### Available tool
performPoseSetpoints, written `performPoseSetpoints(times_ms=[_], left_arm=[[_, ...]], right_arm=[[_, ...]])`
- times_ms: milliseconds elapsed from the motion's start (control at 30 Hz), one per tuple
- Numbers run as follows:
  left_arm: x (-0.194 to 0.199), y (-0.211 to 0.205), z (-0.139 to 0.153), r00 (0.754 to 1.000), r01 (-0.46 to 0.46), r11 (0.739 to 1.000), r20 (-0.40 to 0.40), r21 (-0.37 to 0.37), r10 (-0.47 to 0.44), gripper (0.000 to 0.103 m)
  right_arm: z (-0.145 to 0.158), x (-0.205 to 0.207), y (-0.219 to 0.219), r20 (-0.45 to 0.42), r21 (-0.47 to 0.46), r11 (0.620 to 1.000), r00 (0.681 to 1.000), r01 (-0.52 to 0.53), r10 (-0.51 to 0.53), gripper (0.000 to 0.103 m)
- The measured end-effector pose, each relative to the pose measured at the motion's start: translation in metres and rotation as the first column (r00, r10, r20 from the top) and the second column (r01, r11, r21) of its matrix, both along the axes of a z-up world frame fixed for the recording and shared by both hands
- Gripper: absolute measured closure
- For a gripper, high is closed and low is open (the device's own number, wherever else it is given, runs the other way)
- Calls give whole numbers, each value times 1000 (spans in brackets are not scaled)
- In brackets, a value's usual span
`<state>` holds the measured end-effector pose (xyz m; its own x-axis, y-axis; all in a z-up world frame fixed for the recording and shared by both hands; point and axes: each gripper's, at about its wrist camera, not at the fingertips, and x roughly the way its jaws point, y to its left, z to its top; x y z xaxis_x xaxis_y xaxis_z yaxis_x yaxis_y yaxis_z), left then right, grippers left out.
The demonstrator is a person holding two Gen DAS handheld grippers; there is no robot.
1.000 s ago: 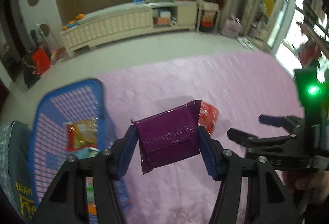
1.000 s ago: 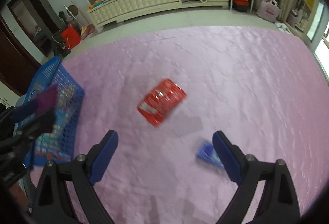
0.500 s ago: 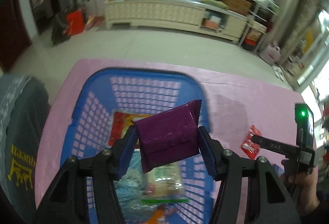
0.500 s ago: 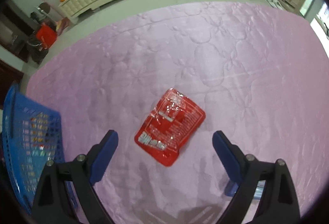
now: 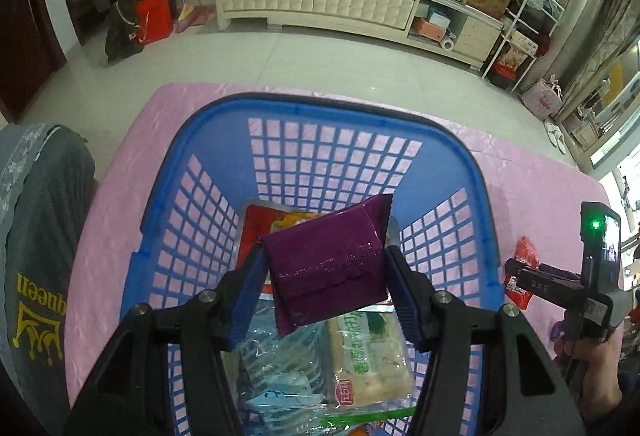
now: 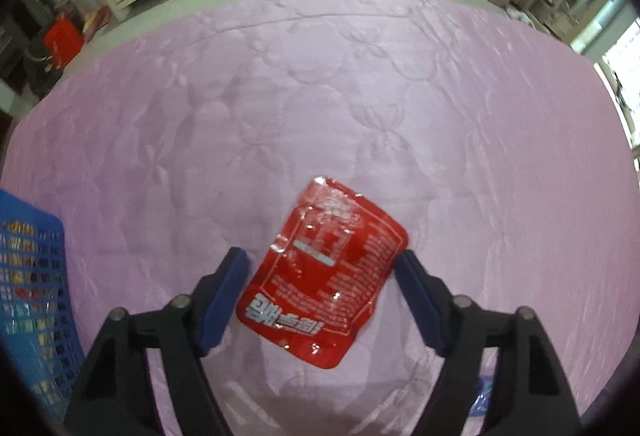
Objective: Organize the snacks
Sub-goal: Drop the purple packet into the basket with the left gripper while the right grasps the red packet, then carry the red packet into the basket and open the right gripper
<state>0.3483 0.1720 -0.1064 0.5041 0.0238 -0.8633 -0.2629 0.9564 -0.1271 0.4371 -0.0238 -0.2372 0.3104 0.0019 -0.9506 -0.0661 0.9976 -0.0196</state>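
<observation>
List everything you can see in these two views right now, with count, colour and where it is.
Basket: one, blue, on the pink cloth under the left gripper.
Purple packet: one, held above the basket.
Cracker pack: one, pale with green print, lying in the basket.
Red-and-yellow packet: one, in the basket, partly hidden.
Clear blue-tinted wrappers: several, in the basket; count unclear.
Red packet: one, flat on the cloth between the right gripper's fingers.
Pink cloth: one, covering the surface.
Left gripper: one, black with blue pads, shut on the purple packet.
Right gripper: one, same colours, open.
</observation>
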Motion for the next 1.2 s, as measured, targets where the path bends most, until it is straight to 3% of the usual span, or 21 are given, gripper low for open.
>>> performPoseSetpoints(times_ms=[100, 233, 333, 600, 800, 967, 1200], left_arm=[[-2, -3, 0, 1000, 14, 1000, 1, -14, -14, 46], [0, -10, 2, 1000, 29, 1000, -11, 10, -29, 46], [4, -13, 1, 999, 49, 998, -24, 40, -49, 36], [-9, -19, 8, 998, 62, 996, -18, 64, -61, 31], [-40, -20, 34, 997, 65, 996, 34, 59, -67, 31], [-72, -22, 57, 995, 67, 995, 73, 78, -73, 31], [-116, -1, 82, 991, 47, 997, 120, 63, -55, 31]], right_arm=[[1, -5, 14, 21, -16, 997, 997, -70, 71, 53], [2, -18, 22, 53, -57, 988, 987, -146, 149, 60], [5, -28, 14, 57, -38, 985, 983, -171, 172, 64], [23, -54, -14, 53, 101, 984, 988, -147, 142, 64], [64, -74, -15, 98, 168, 971, 983, -171, 156, 64], [108, -103, 7, 215, 144, 956, 951, -257, 223, 64], [158, -143, 47, 302, 143, 928, 908, -345, 291, 64]])
